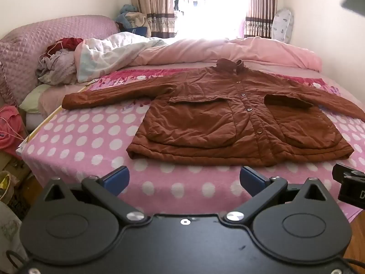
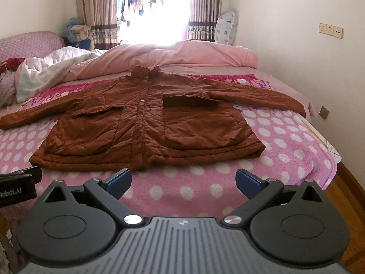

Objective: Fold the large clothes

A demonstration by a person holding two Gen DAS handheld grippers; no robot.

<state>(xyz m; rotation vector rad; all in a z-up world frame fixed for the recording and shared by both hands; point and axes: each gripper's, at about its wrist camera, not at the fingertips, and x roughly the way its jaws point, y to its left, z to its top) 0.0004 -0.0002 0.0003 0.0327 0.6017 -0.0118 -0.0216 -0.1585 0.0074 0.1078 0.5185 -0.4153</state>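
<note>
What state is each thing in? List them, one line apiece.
brown jacket: spread flat, buttoned, both sleeves out, unfolded.
left gripper: jaws open, empty, short of the hem.
right gripper: jaws open, empty, short of the hem.
pink quilt: bunched behind the jacket.
curtains: drawn apart.

A rust-brown quilted jacket [image 1: 239,118] [image 2: 146,123] lies flat and face up on the bed, buttoned down the front, collar at the far end, both sleeves spread sideways.
</note>
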